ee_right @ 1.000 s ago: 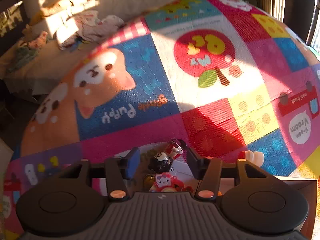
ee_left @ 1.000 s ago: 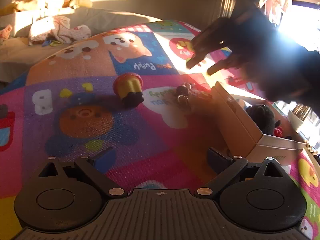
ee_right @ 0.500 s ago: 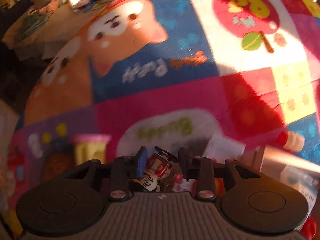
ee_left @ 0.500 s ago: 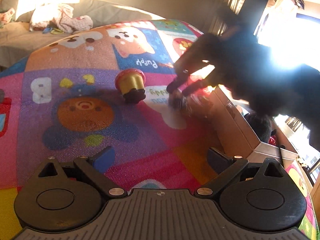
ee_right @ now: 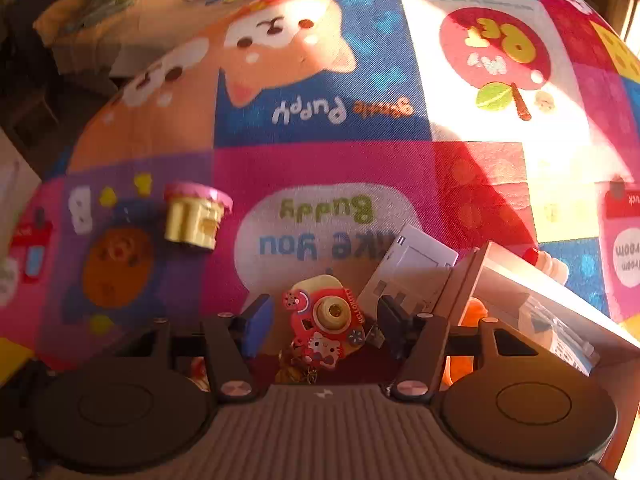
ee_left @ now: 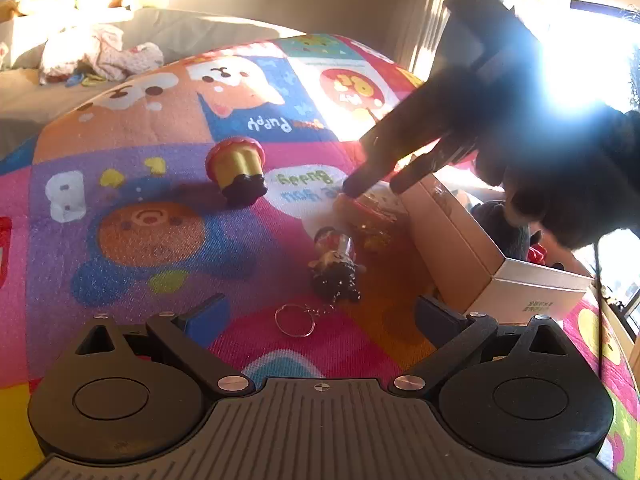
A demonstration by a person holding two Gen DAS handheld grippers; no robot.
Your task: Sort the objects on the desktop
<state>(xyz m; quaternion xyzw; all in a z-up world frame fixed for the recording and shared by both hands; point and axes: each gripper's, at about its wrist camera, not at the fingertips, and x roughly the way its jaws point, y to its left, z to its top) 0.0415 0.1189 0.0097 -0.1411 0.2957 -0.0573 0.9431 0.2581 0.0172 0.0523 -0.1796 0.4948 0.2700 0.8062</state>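
A small figure keychain [ee_left: 336,264] with a metal ring lies on the colourful mat, just ahead of my left gripper [ee_left: 320,316], which is open and empty. My right gripper [ee_right: 324,320] is open; its fingers hover over a red toy-camera charm [ee_right: 324,316] lying beside the cardboard box [ee_left: 452,248]. The right gripper also shows in the left wrist view [ee_left: 372,180], dark and blurred, above that charm [ee_left: 372,216]. A yellow pot with a pink lid [ee_left: 236,168] lies on its side further back, and shows in the right wrist view [ee_right: 196,216].
The open cardboard box [ee_right: 520,276] at the right holds a dark plush [ee_left: 504,228] and other toys. A white card [ee_right: 408,268] leans by the box. A small red-and-white figure [ee_right: 548,264] lies behind it. A sofa with plush toys [ee_left: 100,52] stands beyond the mat.
The right gripper opened and let go of the figure keychain, which now lies on the mat near my left gripper. The right gripper has moved over the red camera charm.
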